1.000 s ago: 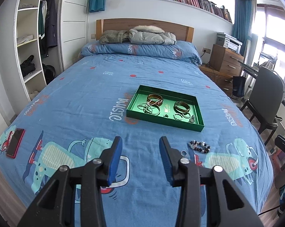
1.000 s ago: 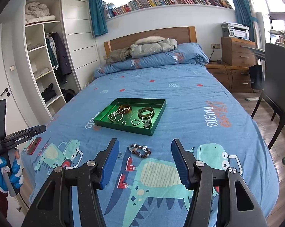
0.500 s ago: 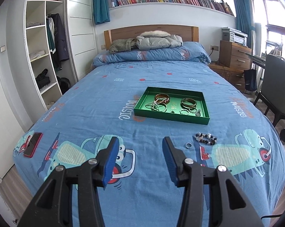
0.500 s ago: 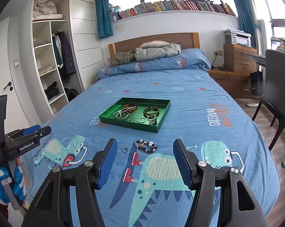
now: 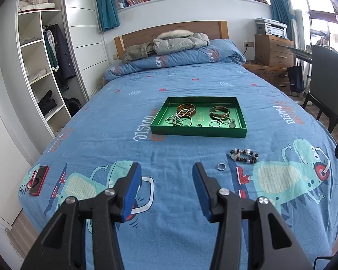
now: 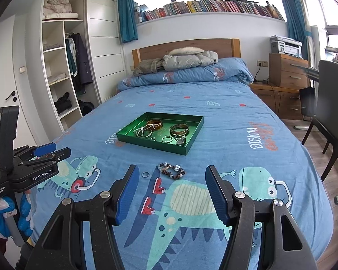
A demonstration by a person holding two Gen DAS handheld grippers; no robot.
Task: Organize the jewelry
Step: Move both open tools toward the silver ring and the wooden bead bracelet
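A green tray point(image 5: 198, 132) point(image 6: 151, 145) lies mid-bed holding brown bangles point(image 5: 219, 111), a chain and small rings. Nearer the foot of the bed, a beaded bracelet point(image 5: 244, 155) point(image 6: 172, 171) and a silver ring point(image 5: 221, 166) point(image 6: 145, 174) lie loose on the blue dinosaur cover. My left gripper point(image 5: 166, 171) hovers open over the cover, left of and short of the ring, with nothing between its jaws. My right gripper point(image 6: 172, 171) is open above the cover, the bracelet lying past its fingertips. In the right wrist view, the left gripper point(image 6: 56, 150) shows at the left, held by a gloved hand.
A red phone point(image 5: 38, 180) lies near the bed's front left corner. A folded quilt and jackets point(image 5: 180, 42) are piled at the headboard. An open wardrobe point(image 5: 45, 72) stands left. A grey chair point(image 6: 333, 117) and wooden drawers point(image 6: 288, 72) stand right.
The left gripper swung and rolled level, so tray, ring and bracelet now sit more centred in its view, and its jaws widened a little. The right gripper hardly moved.
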